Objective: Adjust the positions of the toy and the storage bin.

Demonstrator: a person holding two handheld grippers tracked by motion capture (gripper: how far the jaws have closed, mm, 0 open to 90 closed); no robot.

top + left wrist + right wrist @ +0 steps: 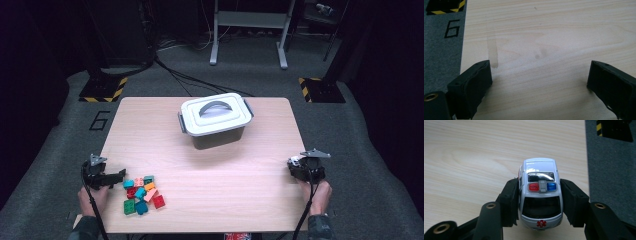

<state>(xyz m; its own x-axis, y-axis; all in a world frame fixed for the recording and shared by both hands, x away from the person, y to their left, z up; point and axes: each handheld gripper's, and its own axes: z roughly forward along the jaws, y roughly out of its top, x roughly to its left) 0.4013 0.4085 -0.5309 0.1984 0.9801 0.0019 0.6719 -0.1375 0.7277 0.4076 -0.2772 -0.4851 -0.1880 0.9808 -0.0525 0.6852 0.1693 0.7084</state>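
Slippage is your main risk: the right gripper [540, 195] holds the toy ambulance [540, 192] by its smooth sides near the tabletop's [210, 170] right edge, so a jolt could drop it to the floor, while your left gripper's [539, 82] fingers stand wide and empty.

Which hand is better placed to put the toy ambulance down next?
Right. The right gripper is already shut on the toy ambulance, over the table's right edge. The left gripper is open and holds nothing, beside the building bricks.
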